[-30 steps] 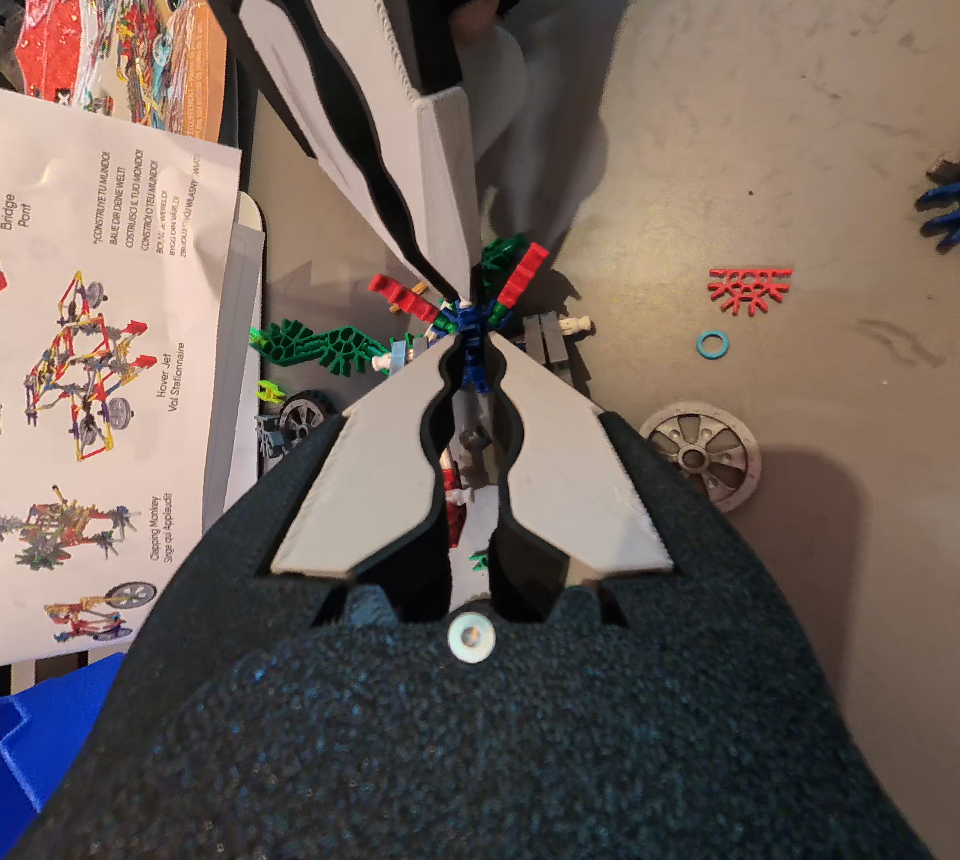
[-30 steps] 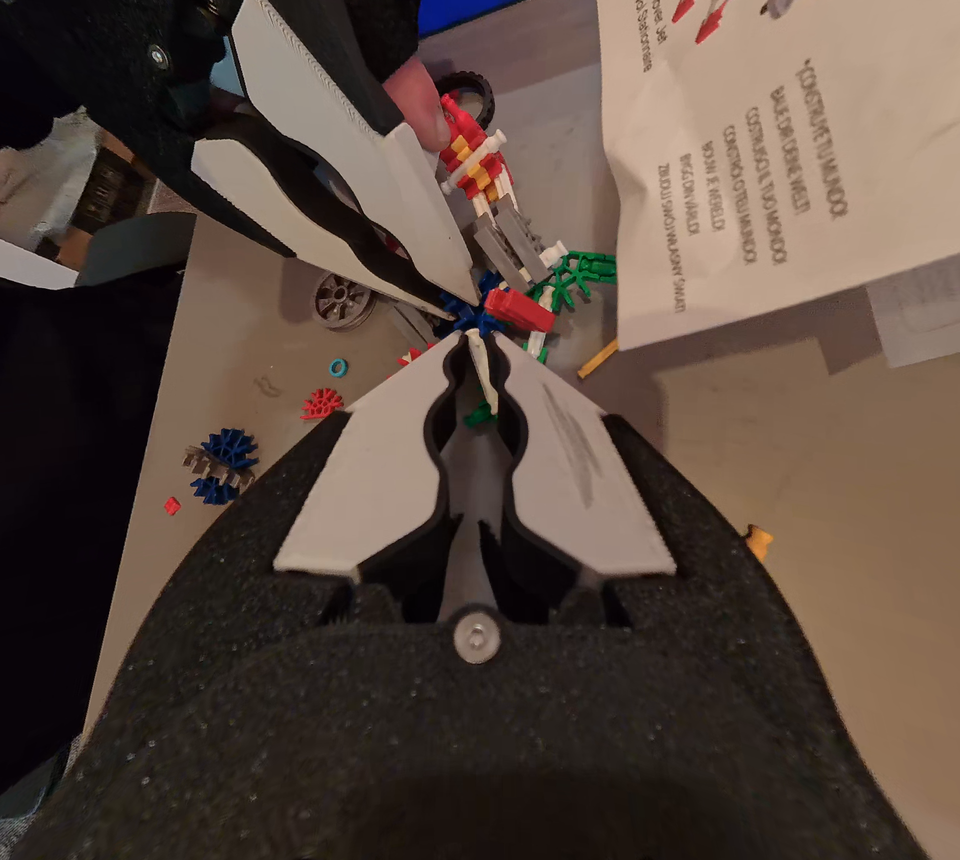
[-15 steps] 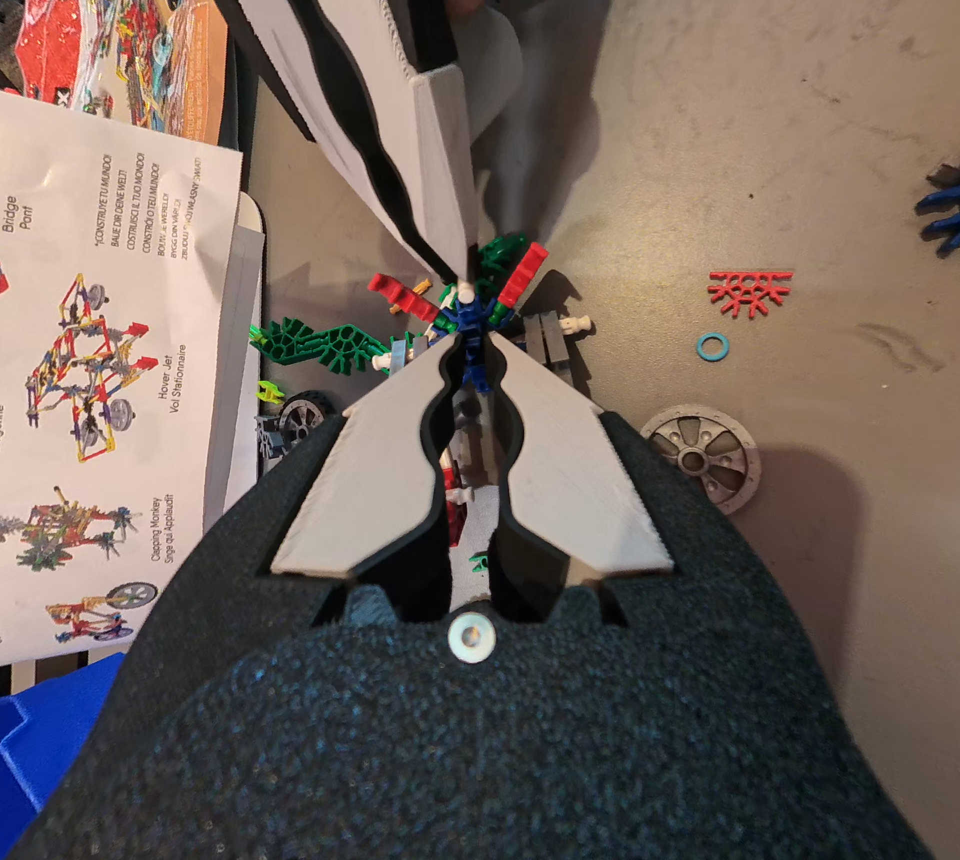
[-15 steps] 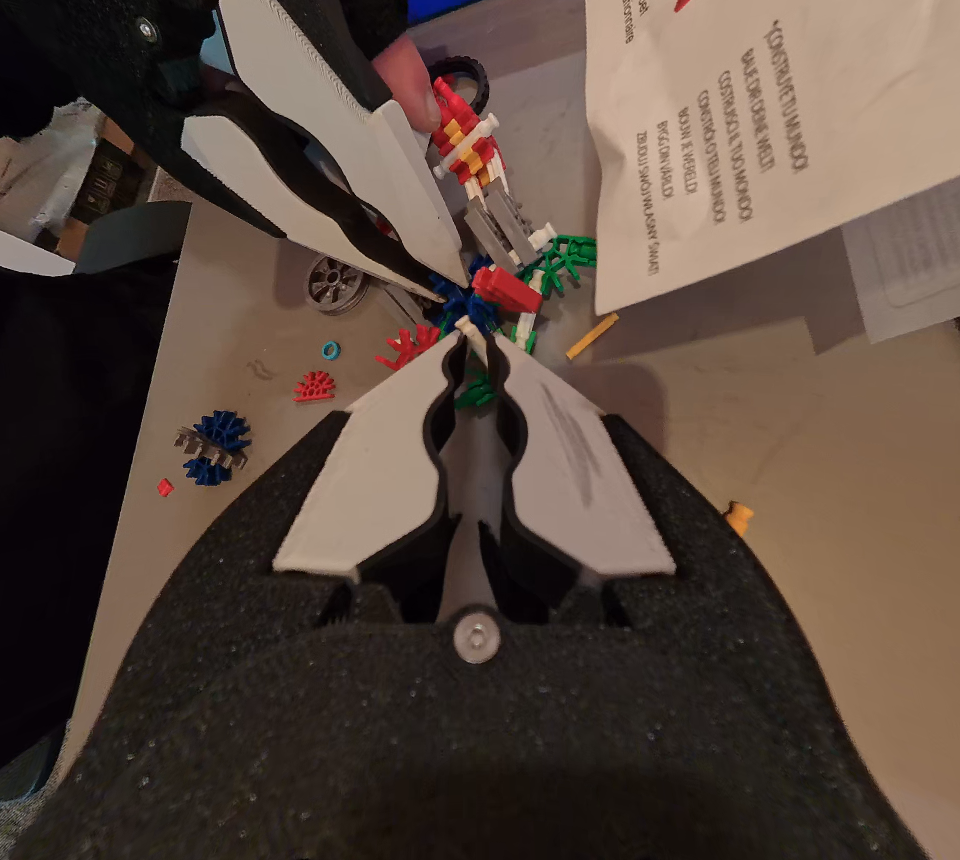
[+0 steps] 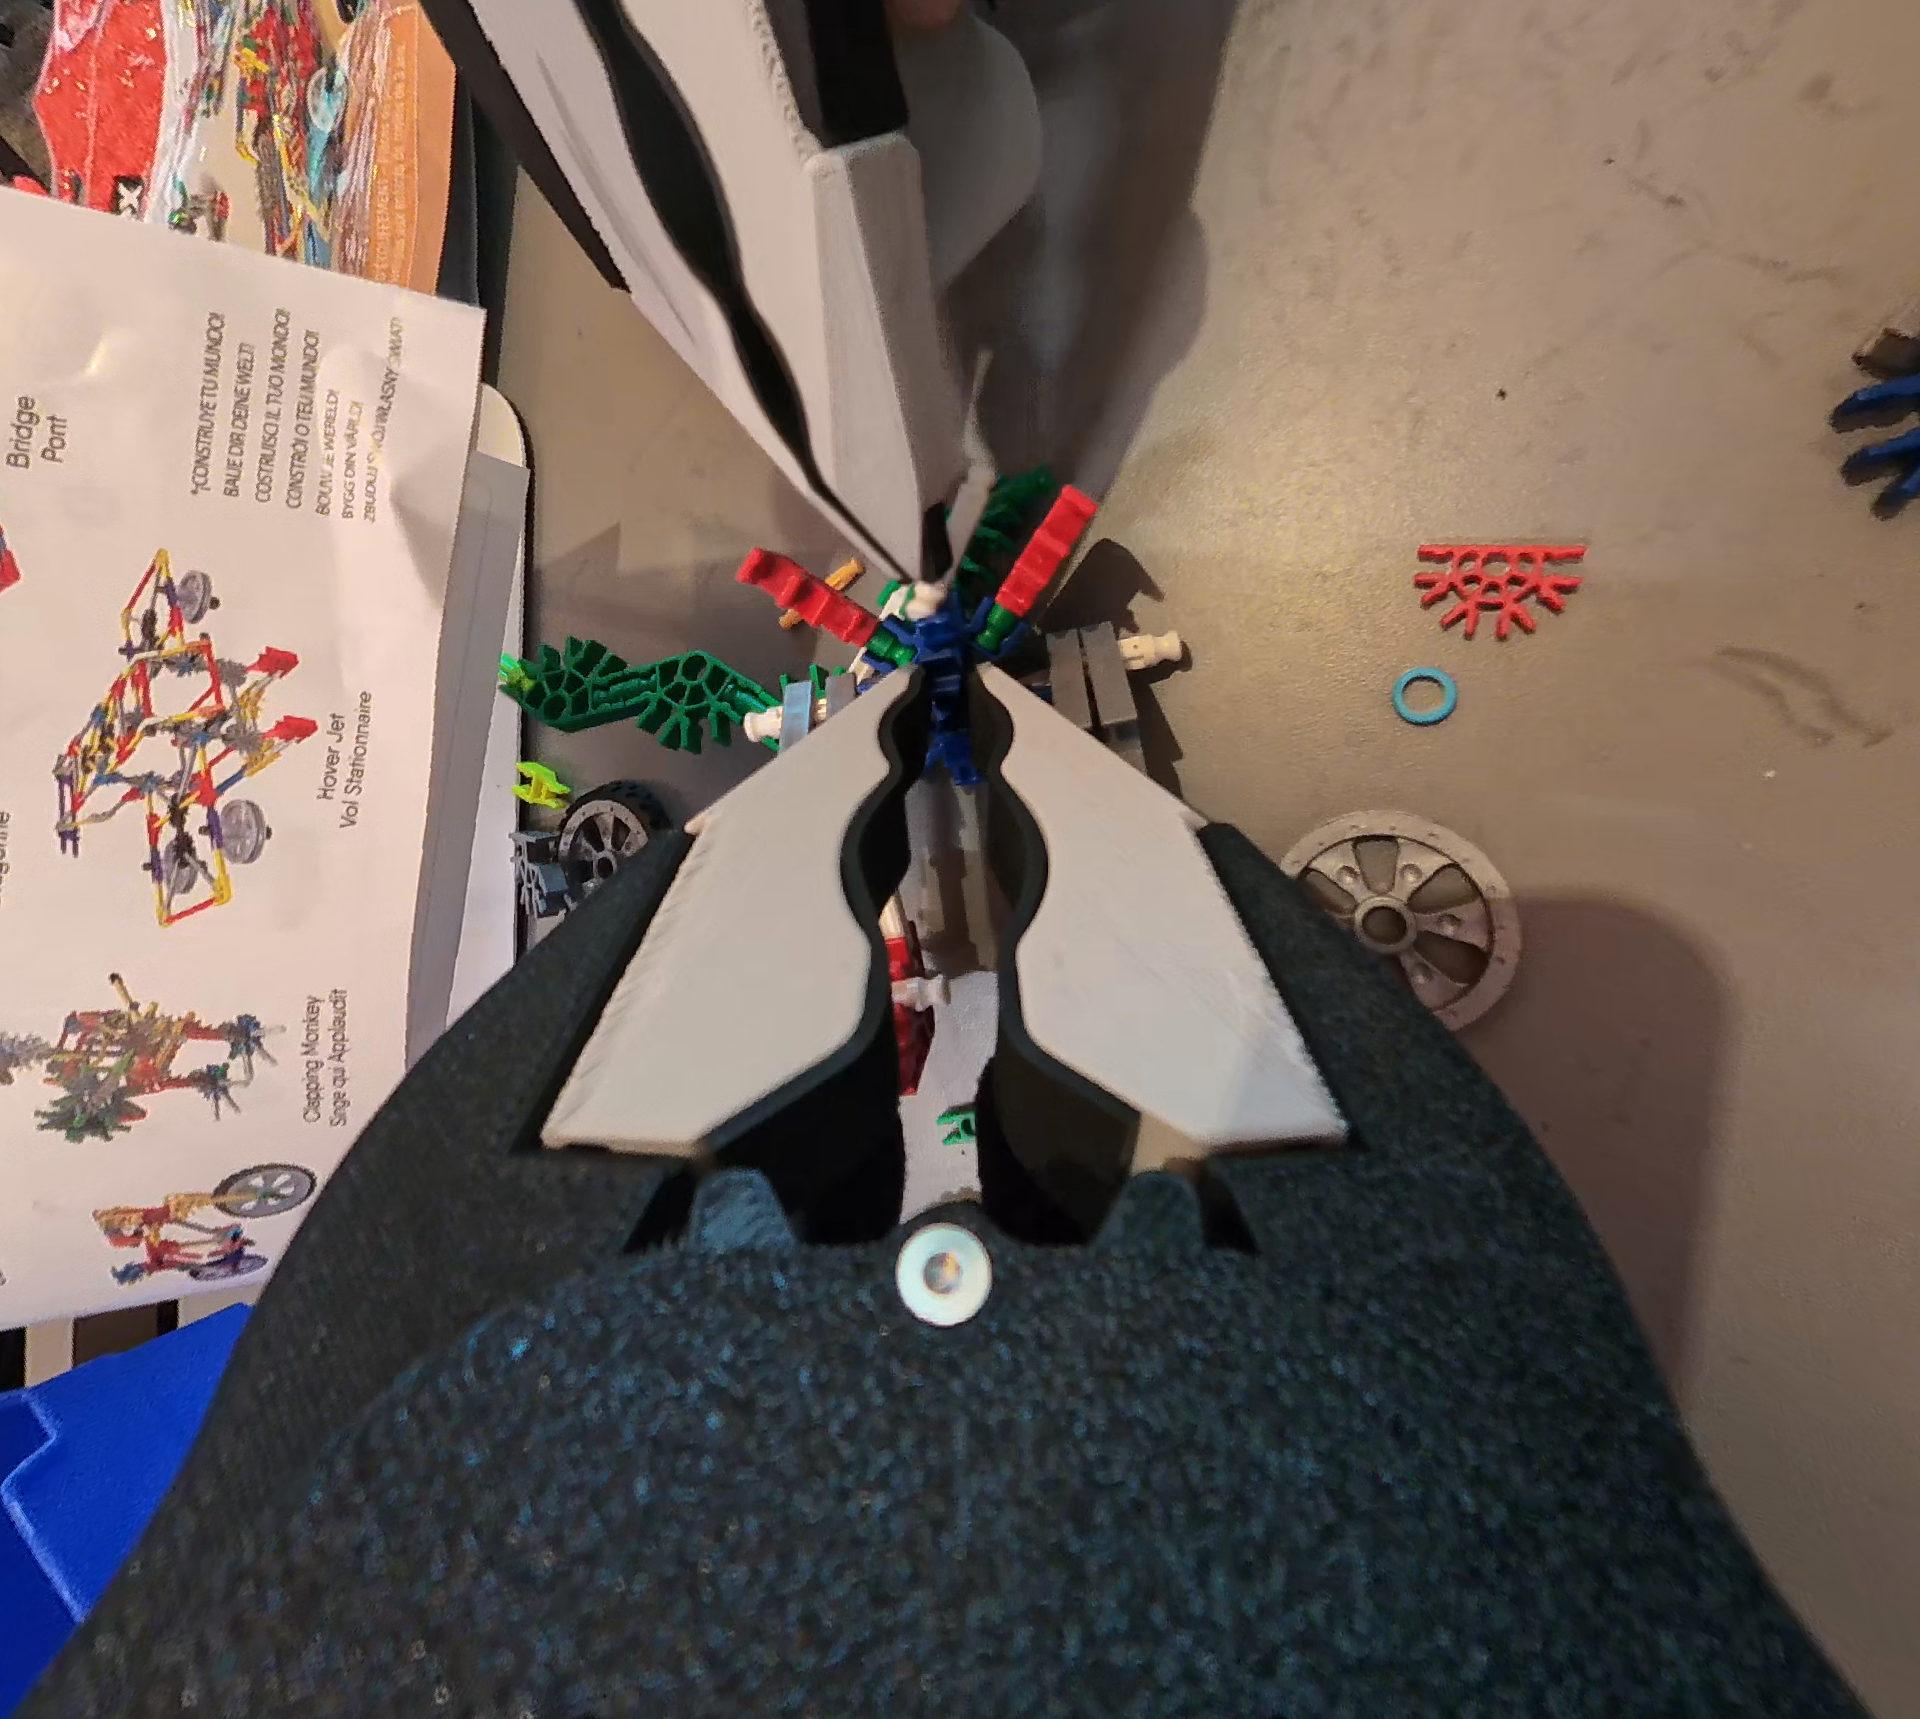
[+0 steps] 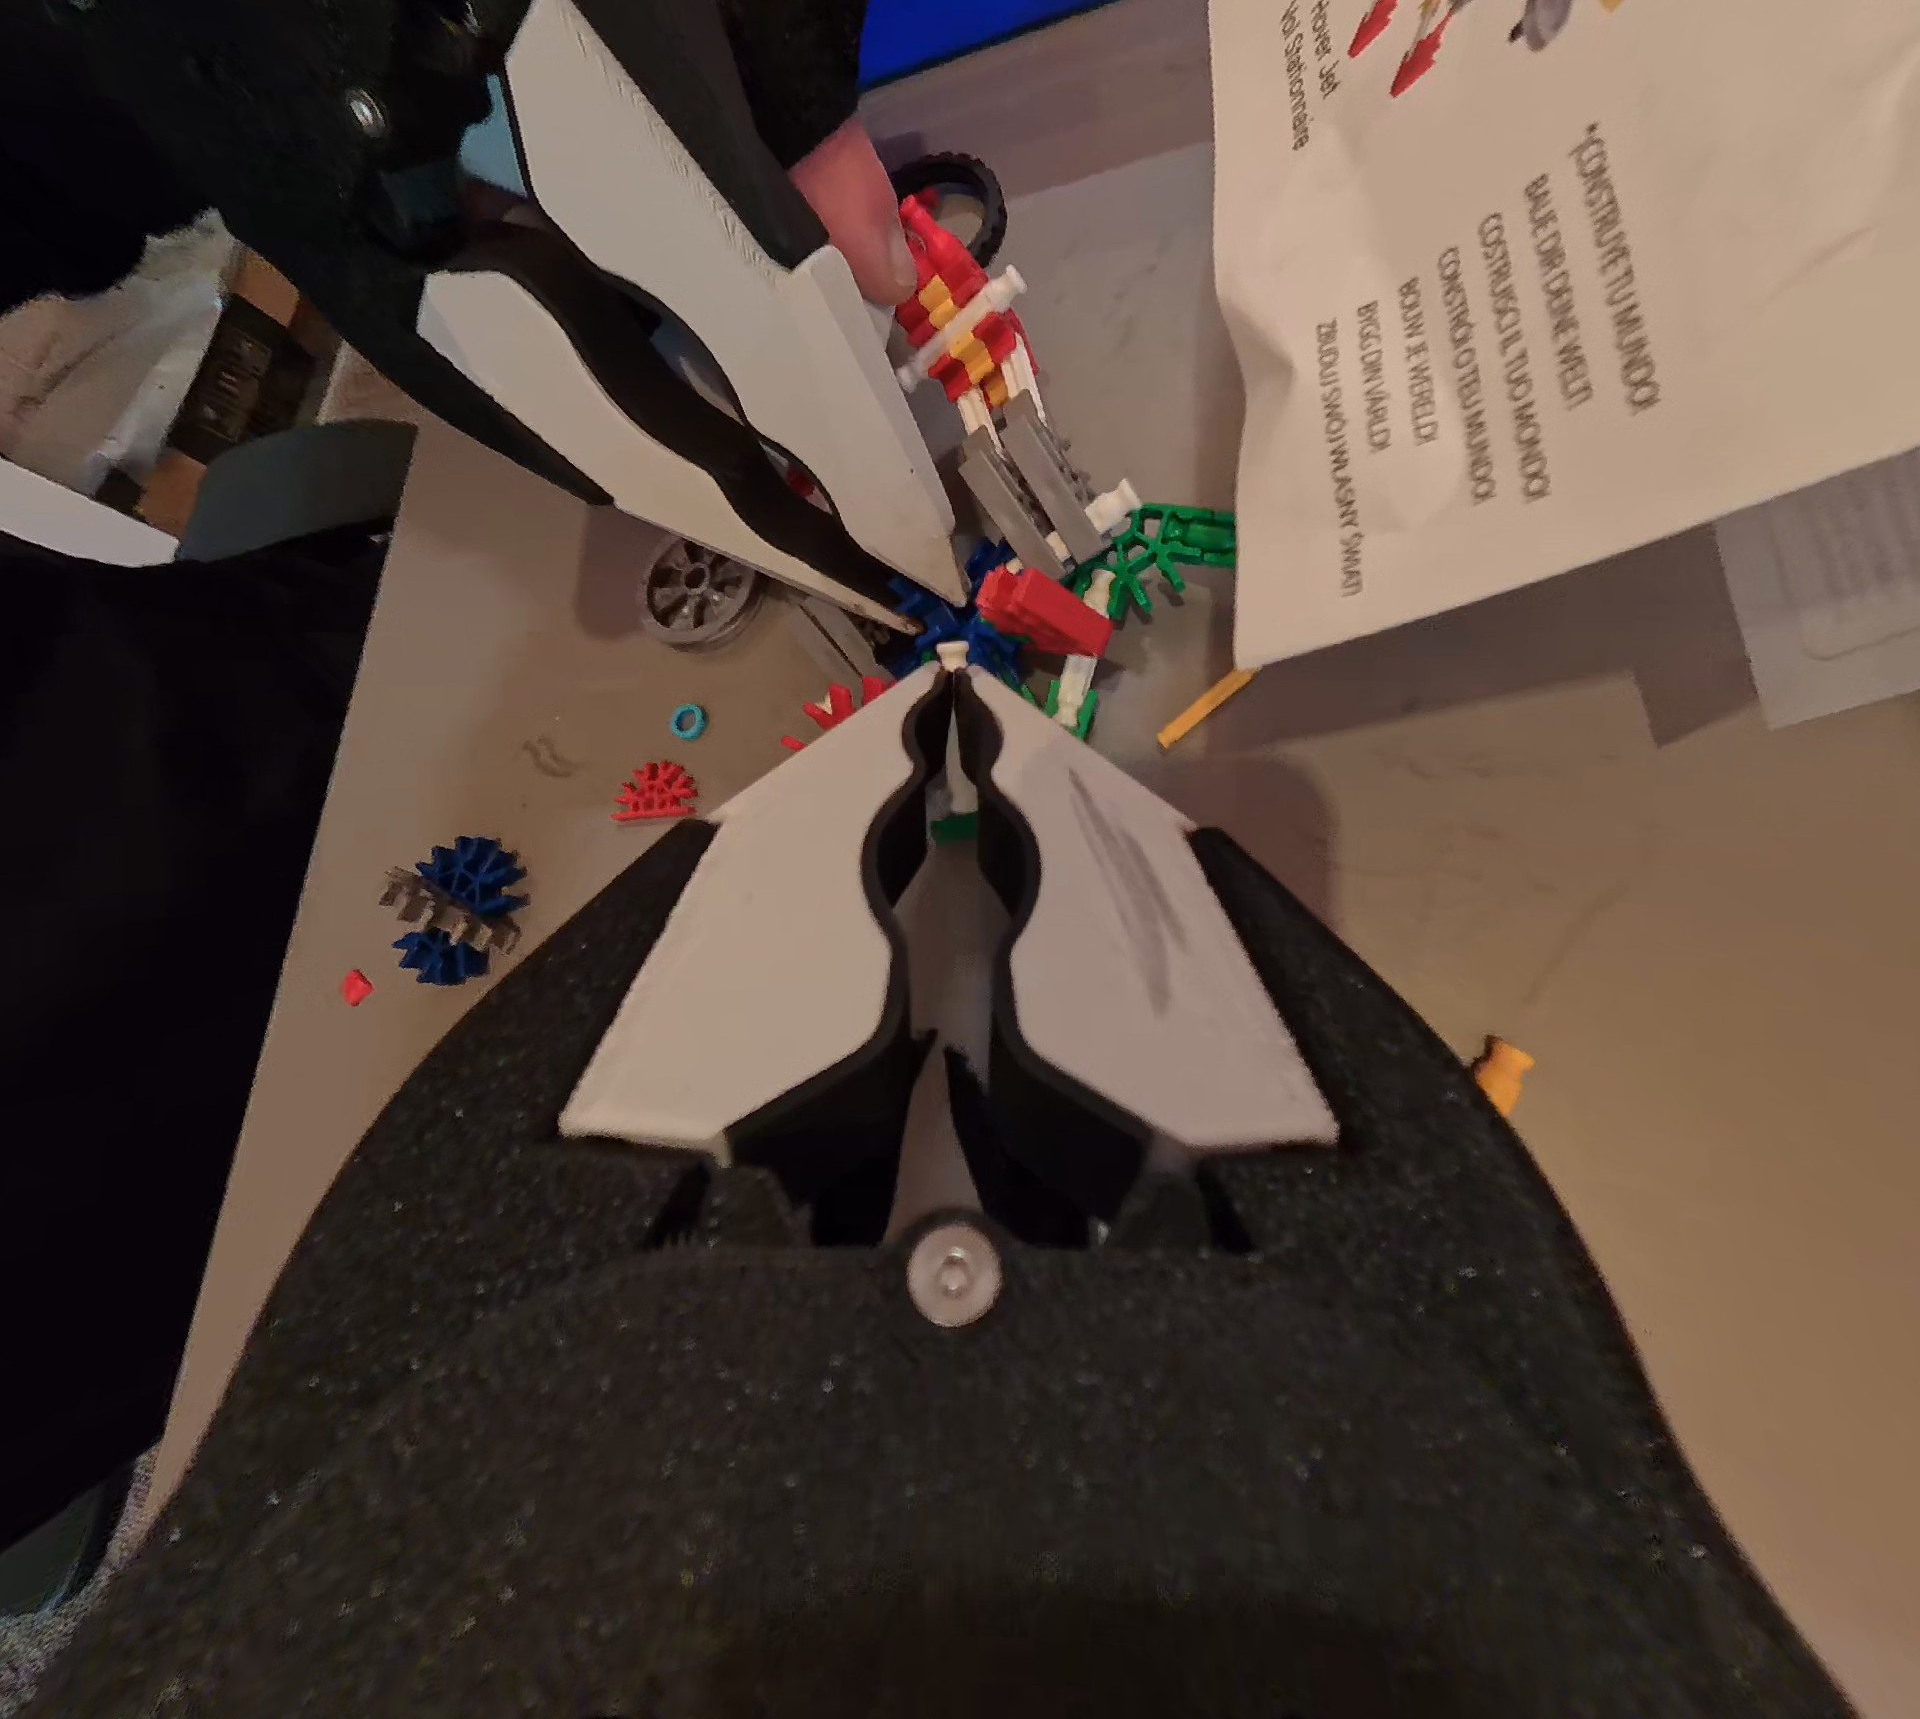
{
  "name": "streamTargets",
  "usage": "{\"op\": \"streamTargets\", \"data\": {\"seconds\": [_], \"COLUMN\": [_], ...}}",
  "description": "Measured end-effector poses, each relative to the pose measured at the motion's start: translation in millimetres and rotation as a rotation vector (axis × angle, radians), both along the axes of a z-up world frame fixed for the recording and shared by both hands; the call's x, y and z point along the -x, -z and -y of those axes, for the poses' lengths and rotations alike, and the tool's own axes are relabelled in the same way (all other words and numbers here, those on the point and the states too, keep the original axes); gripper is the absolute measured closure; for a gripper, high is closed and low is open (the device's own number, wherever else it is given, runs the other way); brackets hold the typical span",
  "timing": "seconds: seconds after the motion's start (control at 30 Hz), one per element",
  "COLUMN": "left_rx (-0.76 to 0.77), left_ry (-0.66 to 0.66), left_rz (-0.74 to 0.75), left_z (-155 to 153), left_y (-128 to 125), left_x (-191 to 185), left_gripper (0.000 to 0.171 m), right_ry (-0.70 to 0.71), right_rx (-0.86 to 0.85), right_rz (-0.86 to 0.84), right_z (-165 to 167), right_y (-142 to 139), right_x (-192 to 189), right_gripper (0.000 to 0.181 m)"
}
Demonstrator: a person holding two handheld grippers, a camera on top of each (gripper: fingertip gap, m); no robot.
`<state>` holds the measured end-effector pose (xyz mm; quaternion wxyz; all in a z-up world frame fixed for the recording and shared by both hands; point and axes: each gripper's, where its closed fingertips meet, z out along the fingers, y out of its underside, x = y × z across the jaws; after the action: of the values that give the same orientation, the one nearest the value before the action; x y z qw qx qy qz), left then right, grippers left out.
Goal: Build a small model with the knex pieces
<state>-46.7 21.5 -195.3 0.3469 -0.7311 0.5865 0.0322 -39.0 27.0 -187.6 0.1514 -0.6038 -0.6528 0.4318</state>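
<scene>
Our left gripper (image 5: pixel 943 682) jaws clamp the blue hub (image 5: pixel 940 643), steadying it; at twelve o'clock, our right gripper (image 6: pixel 951 677) jaws pinch a white rod (image 6: pixel 951 739).

Open room: bare tabletop (image 5: pixel 1507 111) to the right in the left wrist view, holding only a red connector (image 5: pixel 1499 586), a teal ring (image 5: pixel 1423 695) and a grey wheel (image 5: pixel 1403 916).
Centre: crowded; the toy model (image 5: pixel 940 661) sits between both grippers' meeting fingers.
Blocked side: the instruction sheet (image 5: pixel 208 734) overhangs the green pieces (image 5: pixel 644 687) and a tyred wheel (image 5: pixel 608 843).
</scene>
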Motion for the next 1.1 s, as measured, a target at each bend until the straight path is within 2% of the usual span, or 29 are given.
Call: {"op": "streamTargets", "data": {"seconds": [0.23, 0.73, 1.1], "left_rx": [0.001, -0.002, -0.004], "left_ry": [-0.002, 0.013, 0.022], "left_rz": [-0.002, -0.002, 0.000], "left_z": [-0.2, -0.5, 0.3], "left_y": [0.1, 0.2, -0.1], "left_x": [-0.3, -1.8, -2.8], "left_gripper": [0.166, 0.166, 0.166], "right_ry": [0.004, -0.083, -0.142], "right_rx": [-0.027, -0.402, -0.561], "right_rz": [0.008, 0.000, -0.032], "right_z": [0.0, -0.3, 0.3], "right_y": [0.1, 0.4, 1.0], "right_x": [0.6, -1.0, -2.7], "right_gripper": [0.181, 0.181, 0.180]}}
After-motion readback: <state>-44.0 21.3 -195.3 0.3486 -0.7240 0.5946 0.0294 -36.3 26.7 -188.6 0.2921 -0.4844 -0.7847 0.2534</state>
